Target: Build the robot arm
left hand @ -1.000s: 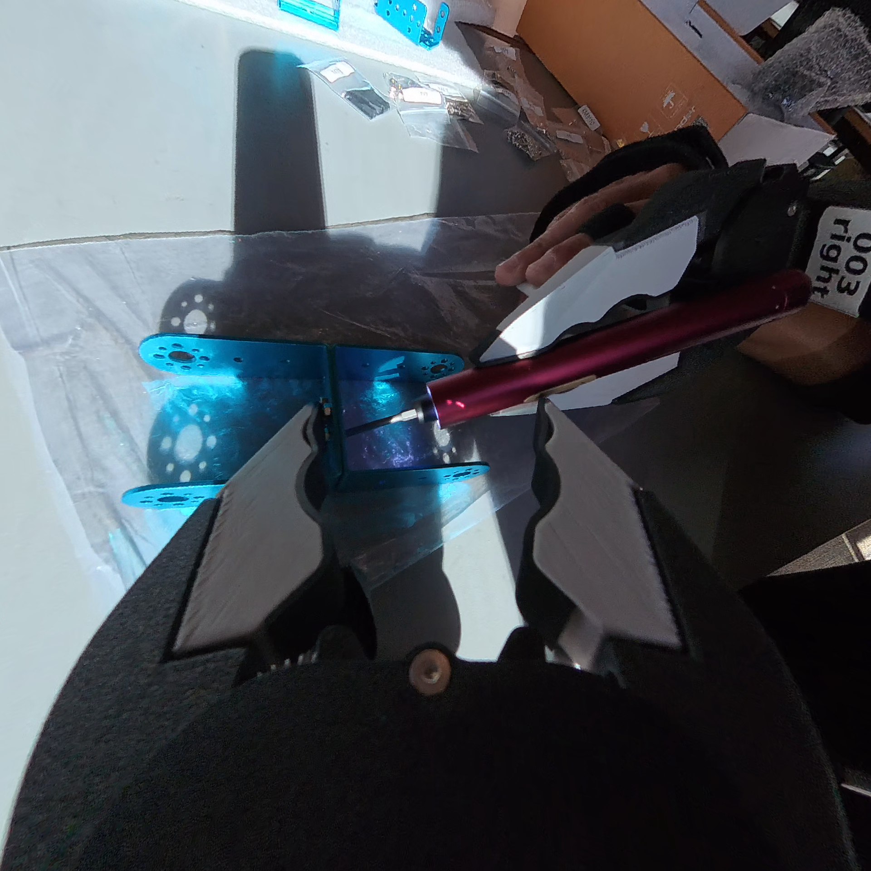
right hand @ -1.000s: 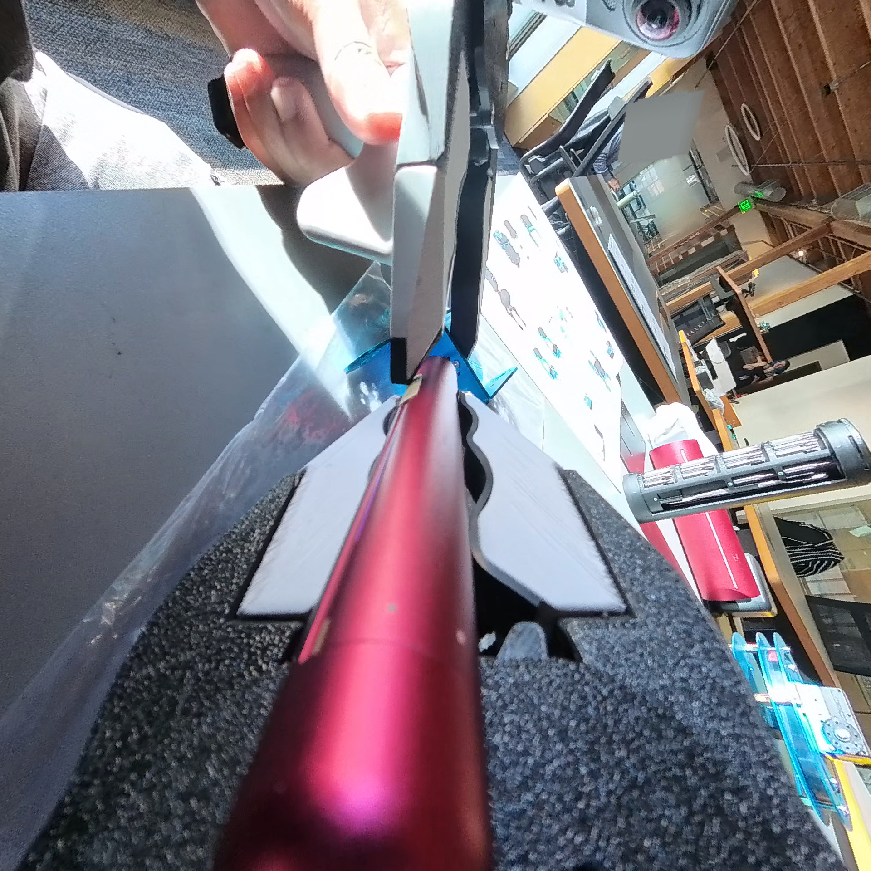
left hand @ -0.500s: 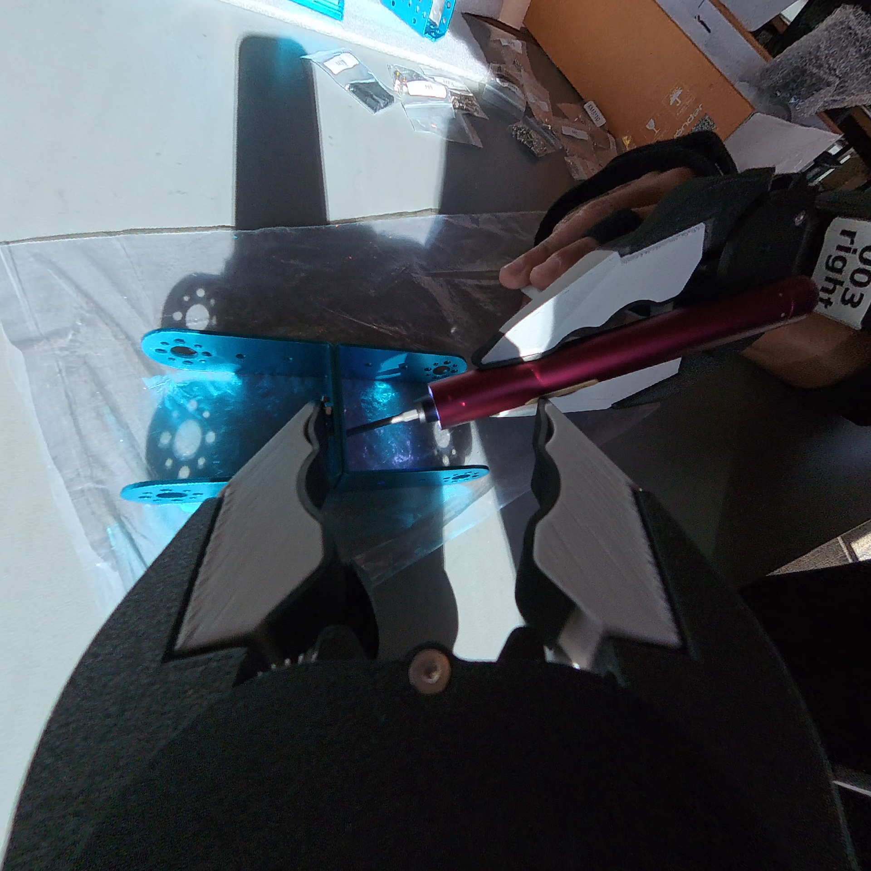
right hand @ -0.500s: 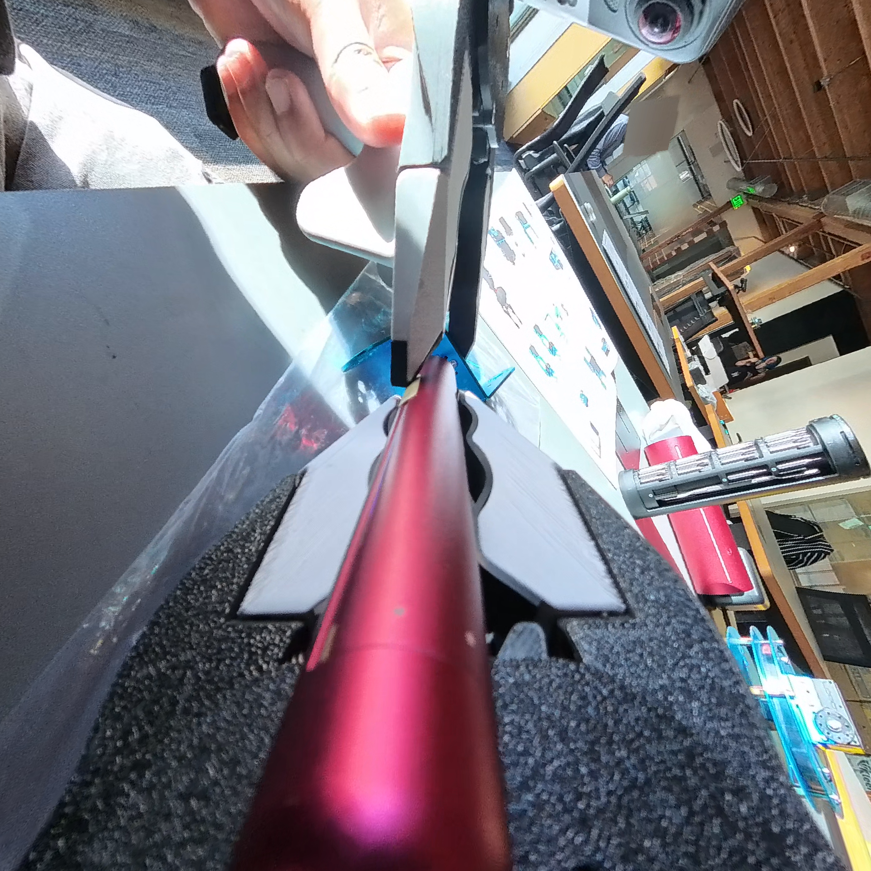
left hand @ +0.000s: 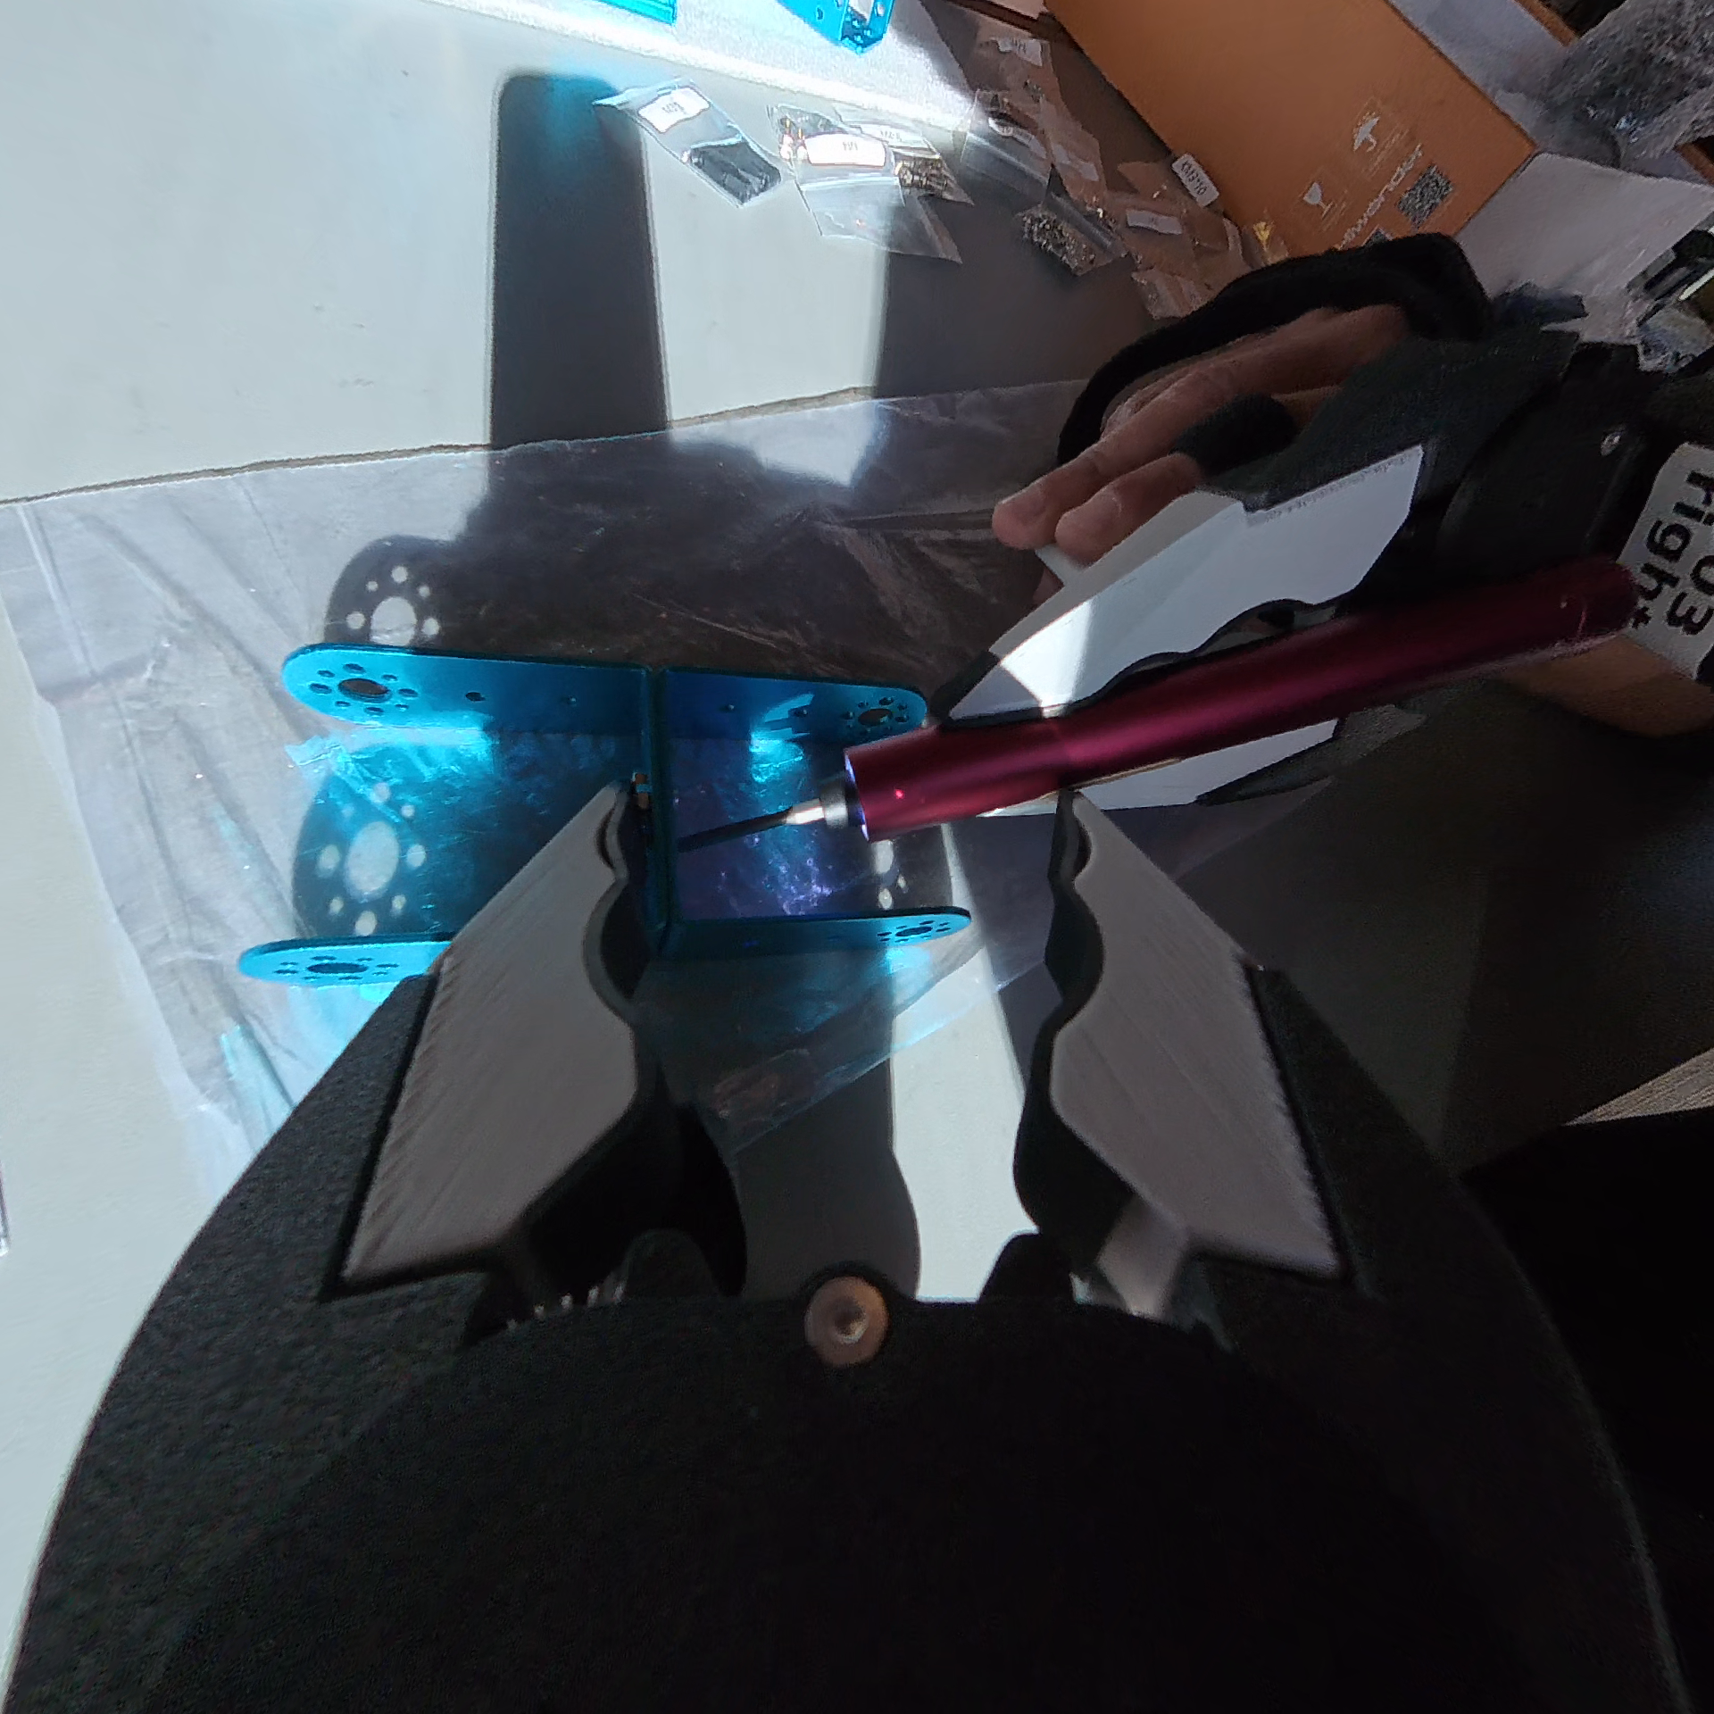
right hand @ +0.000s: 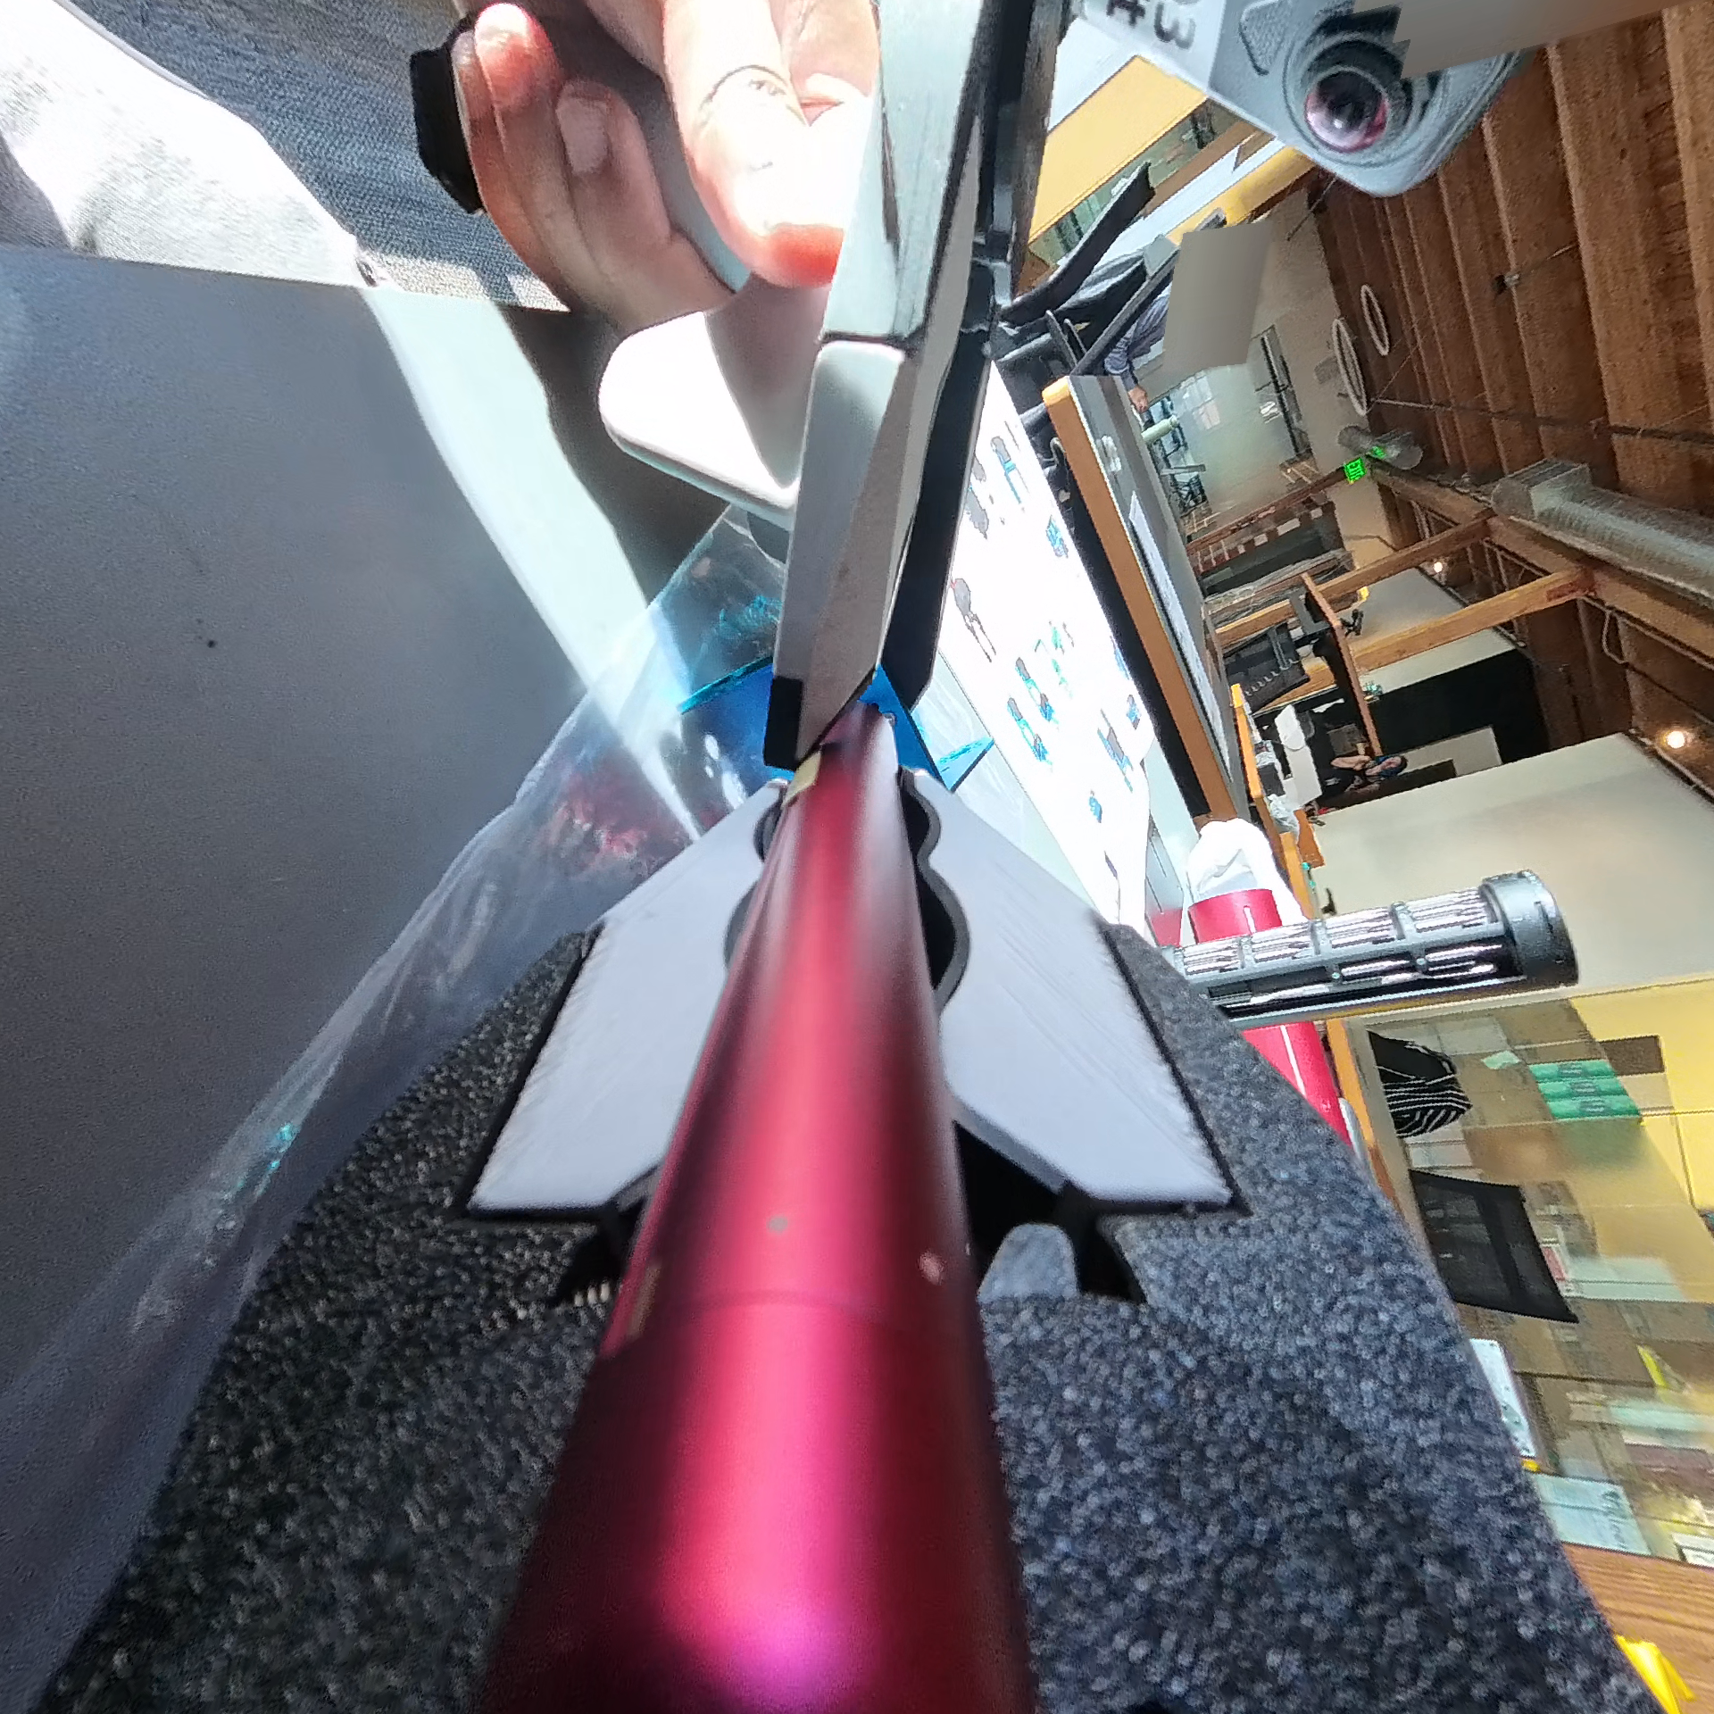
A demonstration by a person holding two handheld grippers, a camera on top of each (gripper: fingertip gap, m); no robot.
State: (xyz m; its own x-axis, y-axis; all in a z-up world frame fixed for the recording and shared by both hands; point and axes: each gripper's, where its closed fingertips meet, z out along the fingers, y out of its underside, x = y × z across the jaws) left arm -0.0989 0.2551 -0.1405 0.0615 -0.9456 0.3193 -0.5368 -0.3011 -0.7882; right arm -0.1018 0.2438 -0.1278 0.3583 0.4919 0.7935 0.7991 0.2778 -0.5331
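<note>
A blue metal bracket [left hand: 519, 733] with round holed ends lies on a clear plastic sheet [left hand: 185, 649]. My left gripper [left hand: 839, 835] is open above it, and its left fingertip [left hand: 603, 835] is against the bracket's upright middle plate. My right gripper [left hand: 983, 756] comes in from the right, shut on a red screwdriver [left hand: 1206, 714]. The screwdriver's thin bit touches the bracket's middle plate. In the right wrist view the screwdriver [right hand: 798, 1206] runs between my right gripper's [right hand: 839, 798] fingers toward the bracket [right hand: 890, 714]. The left gripper [right hand: 853, 519] hangs just above the bracket, held by a hand [right hand: 649, 139].
Small bags of screws [left hand: 835, 158] and a cardboard box [left hand: 1298, 111] lie at the far side, with blue parts [left hand: 835, 19] at the top edge. A black bit holder [right hand: 1373, 946], a red case [right hand: 1252, 974] and a printed sheet [right hand: 1020, 603] lie beyond the bracket. Left and right tips are no more than a few centimetres apart.
The rear end of the screwdriver has dipped slightly. Its bit stays on the bracket's plate and the left gripper has not moved.
</note>
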